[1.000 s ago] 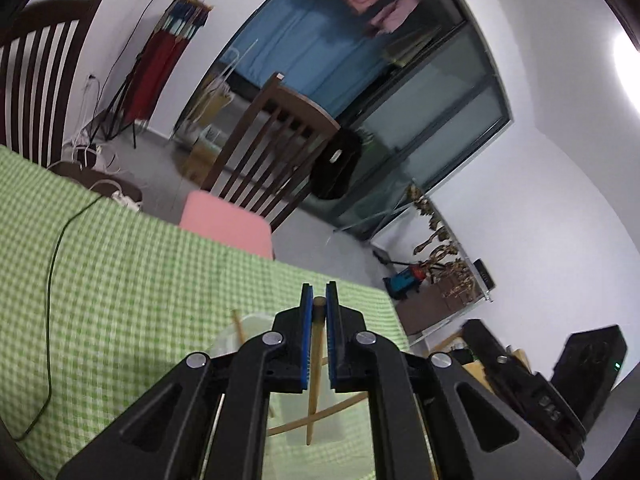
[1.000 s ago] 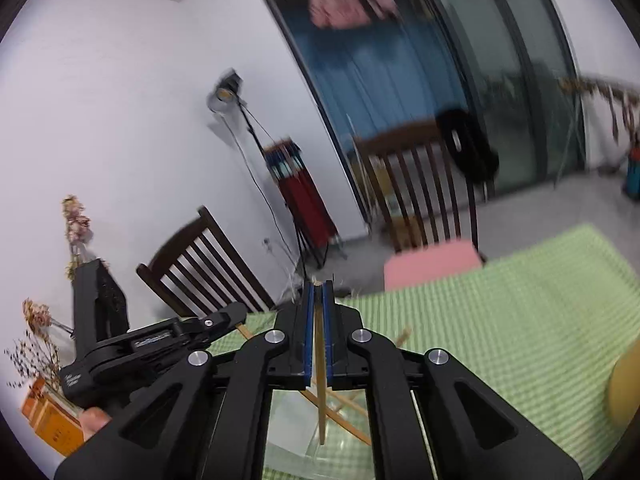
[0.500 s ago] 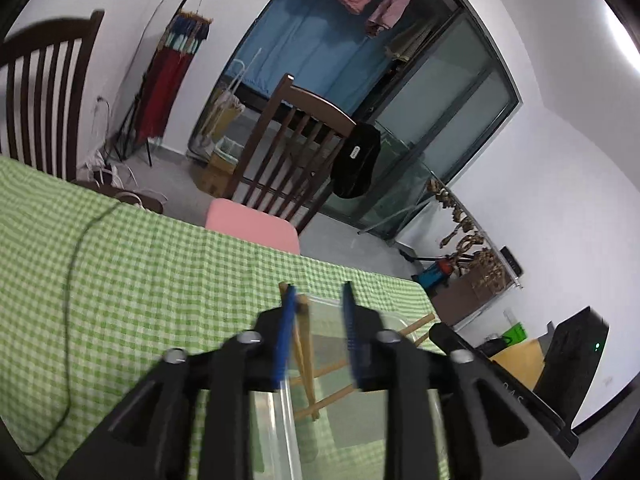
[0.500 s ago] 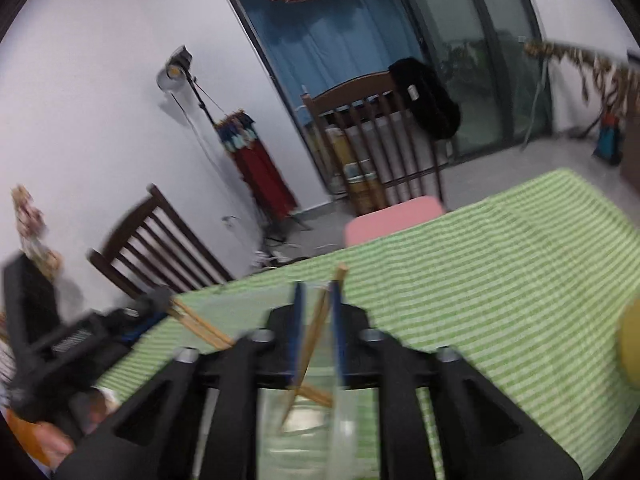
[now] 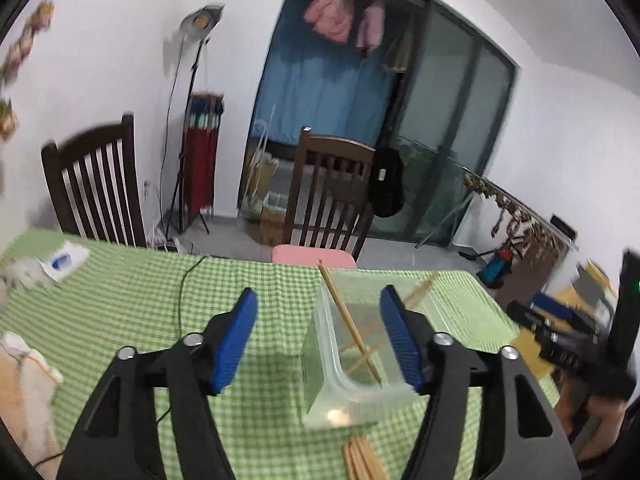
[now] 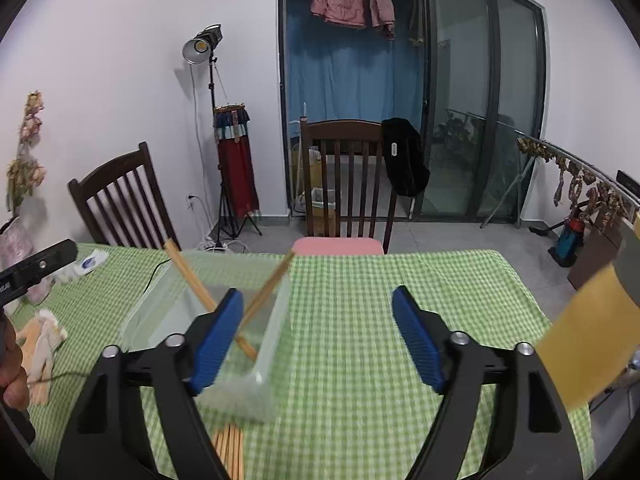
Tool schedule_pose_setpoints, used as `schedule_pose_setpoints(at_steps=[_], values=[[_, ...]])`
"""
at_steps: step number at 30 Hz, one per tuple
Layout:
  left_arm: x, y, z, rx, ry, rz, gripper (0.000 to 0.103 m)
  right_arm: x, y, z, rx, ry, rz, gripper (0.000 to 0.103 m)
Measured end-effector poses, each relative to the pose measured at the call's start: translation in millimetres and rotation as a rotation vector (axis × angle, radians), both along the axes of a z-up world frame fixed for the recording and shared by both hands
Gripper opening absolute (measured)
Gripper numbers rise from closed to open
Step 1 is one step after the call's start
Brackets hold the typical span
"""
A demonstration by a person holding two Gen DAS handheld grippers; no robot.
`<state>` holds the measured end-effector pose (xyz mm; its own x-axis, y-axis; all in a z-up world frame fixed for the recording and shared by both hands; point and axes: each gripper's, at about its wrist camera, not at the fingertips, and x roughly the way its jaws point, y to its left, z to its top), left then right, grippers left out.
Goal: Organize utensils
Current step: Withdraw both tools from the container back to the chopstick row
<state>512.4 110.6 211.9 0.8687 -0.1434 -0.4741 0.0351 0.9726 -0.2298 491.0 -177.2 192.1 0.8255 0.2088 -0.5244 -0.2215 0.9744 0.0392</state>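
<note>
My left claw (image 5: pixel 316 312) stands wide, its jaws having just been opening, and grips nothing; behind its right blue pad sits the clear plastic container (image 5: pixel 320 360) on the table. My right claw (image 6: pixel 318 312) is likewise spread, its jaws having just been opening, with nothing between the pads; the same container (image 6: pixel 276 344) lies behind its left pad, at about nine o'clock from the gap. Two wooden chopsticks (image 6: pixel 192 280) lean crossed inside that container, their tips rising over its rim toward eleven and one o'clock. More chopsticks lie as a bundle (image 6: pixel 229 452) flat on the green checked tablecloth (image 6: pixel 400 280), just at the container's near end, at six o'clock. Farther out at twelve o'clock a dark wooden chair (image 6: pixel 344 176) with a pink seat cushion stands at the table's far edge. At nine o'clock a cloth (image 6: pixel 40 340) lies on the table.
</note>
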Motion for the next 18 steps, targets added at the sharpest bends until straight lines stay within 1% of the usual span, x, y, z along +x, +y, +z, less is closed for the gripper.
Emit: schedule_pose_setpoints(at_steps=[1, 3, 6, 10, 11, 14, 16, 18], values=[[-11, -2, 2, 0.013, -0.009, -0.003, 0.065, -10, -6, 1, -0.003, -0.002, -0.003, 0.078], [-39, -6, 6, 0.051, -0.035, -0.019, 0.070, -28, -16, 4, -0.012, -0.012, -0.017, 0.080], [-79, -14, 10, 0.131, -0.047, -0.044, 0.077, -55, -29, 8, -0.013, -0.029, -0.036, 0.083], [-126, -22, 14, 0.223, -0.072, -0.051, 0.083, -93, -39, 11, -0.028, -0.060, -0.052, 0.084], [-137, -26, 15, 0.236, -0.082, -0.050, 0.085, -103, -40, 11, -0.033, -0.068, -0.053, 0.085], [-170, -34, 18, 0.265, -0.118, -0.055, 0.086, -137, -41, 11, -0.052, -0.103, -0.040, 0.085], [-196, -40, 18, 0.266, -0.141, -0.061, 0.086, -156, -42, 9, -0.058, -0.121, -0.029, 0.085], [-213, -45, 20, 0.256, -0.155, -0.067, 0.087, -170, -42, 8, -0.053, -0.133, -0.021, 0.085]])
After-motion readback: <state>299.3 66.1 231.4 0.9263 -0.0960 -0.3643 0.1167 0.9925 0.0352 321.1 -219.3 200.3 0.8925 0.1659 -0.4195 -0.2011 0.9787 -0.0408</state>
